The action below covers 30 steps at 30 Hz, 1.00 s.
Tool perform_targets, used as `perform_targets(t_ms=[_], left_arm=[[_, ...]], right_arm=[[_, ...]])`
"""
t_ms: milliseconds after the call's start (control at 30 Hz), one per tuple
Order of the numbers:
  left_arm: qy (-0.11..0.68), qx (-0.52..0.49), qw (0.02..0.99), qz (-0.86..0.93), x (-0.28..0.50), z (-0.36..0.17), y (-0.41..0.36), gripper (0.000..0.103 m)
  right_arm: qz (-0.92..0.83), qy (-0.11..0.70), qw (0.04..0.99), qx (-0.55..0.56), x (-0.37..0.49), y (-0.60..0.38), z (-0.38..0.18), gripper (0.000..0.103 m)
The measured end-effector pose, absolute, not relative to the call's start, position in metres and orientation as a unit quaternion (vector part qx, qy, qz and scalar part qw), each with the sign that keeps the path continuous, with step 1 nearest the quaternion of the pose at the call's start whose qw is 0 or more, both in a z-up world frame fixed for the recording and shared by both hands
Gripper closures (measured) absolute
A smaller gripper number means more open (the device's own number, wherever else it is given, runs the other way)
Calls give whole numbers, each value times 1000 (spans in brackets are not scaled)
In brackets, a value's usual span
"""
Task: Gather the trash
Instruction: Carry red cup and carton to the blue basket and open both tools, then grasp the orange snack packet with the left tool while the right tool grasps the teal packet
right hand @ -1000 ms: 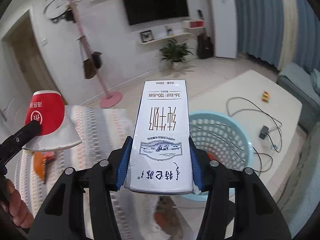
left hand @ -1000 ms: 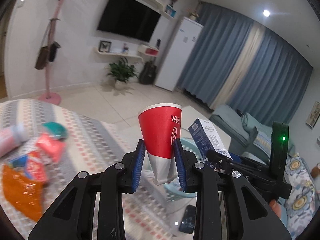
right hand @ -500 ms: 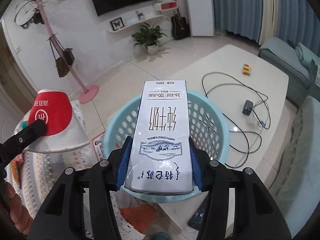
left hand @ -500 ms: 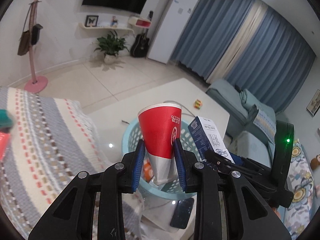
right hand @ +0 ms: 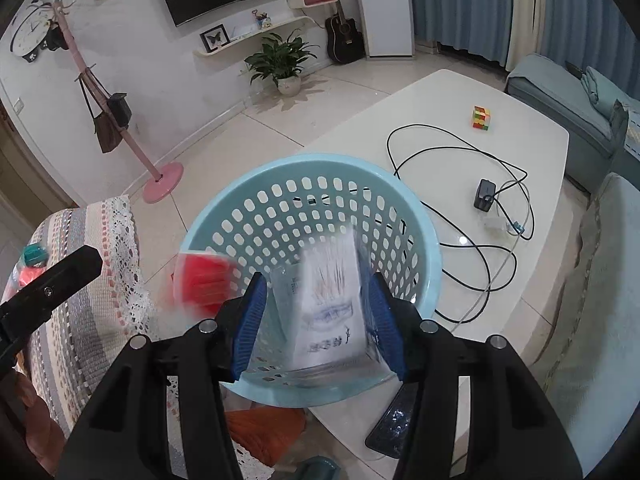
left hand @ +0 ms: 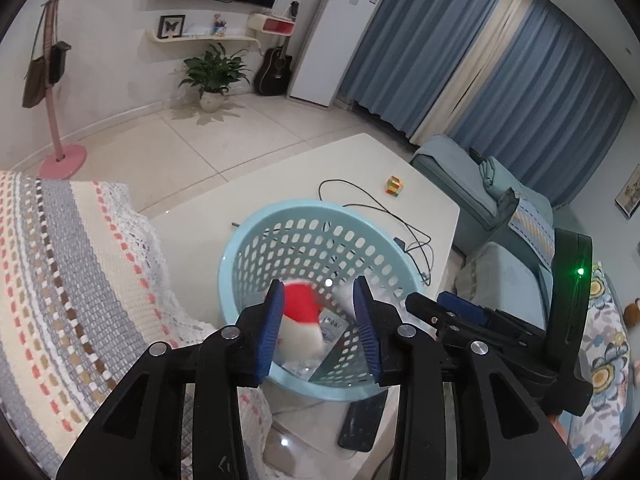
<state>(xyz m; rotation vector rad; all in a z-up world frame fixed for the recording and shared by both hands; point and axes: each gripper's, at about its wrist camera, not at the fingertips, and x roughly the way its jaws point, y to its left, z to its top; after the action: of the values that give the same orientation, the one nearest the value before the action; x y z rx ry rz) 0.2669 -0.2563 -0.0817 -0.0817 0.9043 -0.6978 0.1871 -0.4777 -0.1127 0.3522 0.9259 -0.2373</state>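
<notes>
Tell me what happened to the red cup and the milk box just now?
Both jaws opened. The left gripper let go of the red paper cup; the right gripper released the white milk carton. Both are dropping, blurred, into the light-blue plastic basket. The basket stayed on the white table.

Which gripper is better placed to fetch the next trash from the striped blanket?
Left, probably: the left gripper is open beside the striped blanket where trash lies; the right gripper hangs on the table side.
</notes>
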Motion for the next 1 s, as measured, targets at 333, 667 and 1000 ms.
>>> perform_targets(t_ms=[333,667,1000], left_arm=[[404,-45,852,-330,245,-67,-236,69],[375,-74,870,-311,220,-43,-186,69],[346,-115,892,-269,189,-20,-113,55]], right_arm=[[-102,436,880,161,182,-469,-102,53],[-66,418,896,135,182,-428,-77,53],[-18,402,909,110,180,-373,-55,53]])
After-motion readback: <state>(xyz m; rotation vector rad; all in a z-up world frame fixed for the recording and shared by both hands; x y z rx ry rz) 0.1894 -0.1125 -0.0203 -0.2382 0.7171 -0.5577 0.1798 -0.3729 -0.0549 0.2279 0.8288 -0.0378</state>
